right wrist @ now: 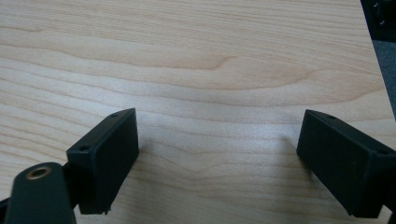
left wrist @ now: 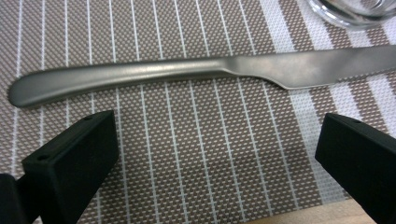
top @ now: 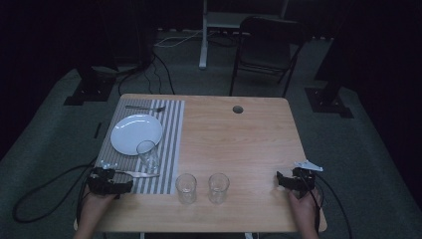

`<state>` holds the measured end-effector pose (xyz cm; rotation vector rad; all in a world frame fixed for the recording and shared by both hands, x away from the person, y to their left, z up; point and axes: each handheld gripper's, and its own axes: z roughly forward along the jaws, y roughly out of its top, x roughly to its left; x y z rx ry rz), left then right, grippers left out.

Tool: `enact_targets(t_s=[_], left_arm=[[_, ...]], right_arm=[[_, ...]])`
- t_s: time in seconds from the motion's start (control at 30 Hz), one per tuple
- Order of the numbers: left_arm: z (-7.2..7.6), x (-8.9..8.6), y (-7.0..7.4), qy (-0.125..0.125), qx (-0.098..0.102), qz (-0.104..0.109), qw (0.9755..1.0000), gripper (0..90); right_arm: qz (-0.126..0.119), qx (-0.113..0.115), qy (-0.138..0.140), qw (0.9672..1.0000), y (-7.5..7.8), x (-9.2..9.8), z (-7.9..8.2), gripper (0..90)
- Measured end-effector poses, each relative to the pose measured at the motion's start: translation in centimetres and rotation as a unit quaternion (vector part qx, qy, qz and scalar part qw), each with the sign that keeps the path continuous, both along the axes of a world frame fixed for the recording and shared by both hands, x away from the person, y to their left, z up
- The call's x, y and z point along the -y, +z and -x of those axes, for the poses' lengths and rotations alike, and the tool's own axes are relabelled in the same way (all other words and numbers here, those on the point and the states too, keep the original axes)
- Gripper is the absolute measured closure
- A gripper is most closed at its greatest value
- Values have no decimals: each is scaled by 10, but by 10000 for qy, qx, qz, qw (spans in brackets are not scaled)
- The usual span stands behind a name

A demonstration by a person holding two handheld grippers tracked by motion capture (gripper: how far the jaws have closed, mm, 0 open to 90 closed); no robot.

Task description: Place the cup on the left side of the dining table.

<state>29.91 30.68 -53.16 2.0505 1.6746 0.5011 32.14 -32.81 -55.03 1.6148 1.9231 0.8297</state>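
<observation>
Your left gripper (left wrist: 215, 154) hovers low over the mat (left wrist: 187, 177) with its jaws wide apart, and the knife (left wrist: 196, 74) lies flat just ahead of them, handle toward one jaw, blade toward the other. In the high view the knife (top: 138, 174) sits near the mat's (top: 169, 129) front edge, just before a glass (top: 148, 155) that stands beside the plate (top: 130, 130).

The knife looks like solid brushed metal: stiff, moderately heavy for its size, smooth and likely slippery. It lies thin against the weave, so you will probably have to press the jaws down beside it to get under its edges. Take it across the thick part of the handle, near where it narrows into the blade; a grip at either end would likely let it tip or swing.

Mind the glass close behind: it is fragile and would topple at a nudge.

Your right gripper (right wrist: 219, 154) rests over bare table (right wrist: 196, 60), jaws apart, holding nothing. The table is pale smooth wood, and two more glasses (top: 186, 187) stand near its front edge, with a fork (top: 145, 107) beyond the plate. The room is dim, carpeted, with a chair (top: 266, 47) beyond the table.
</observation>
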Motion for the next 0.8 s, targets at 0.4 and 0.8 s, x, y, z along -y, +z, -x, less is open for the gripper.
enact_targets(t_s=[0.4,0.8], left_arm=[[11,-1,-10,56,579,58,9983,1],[18,-2,-14,59,866,113,9962,2]], right_arm=[[2,0,3,10000,0,0,0,124],[2,1,1,10000,0,0,0,124]])
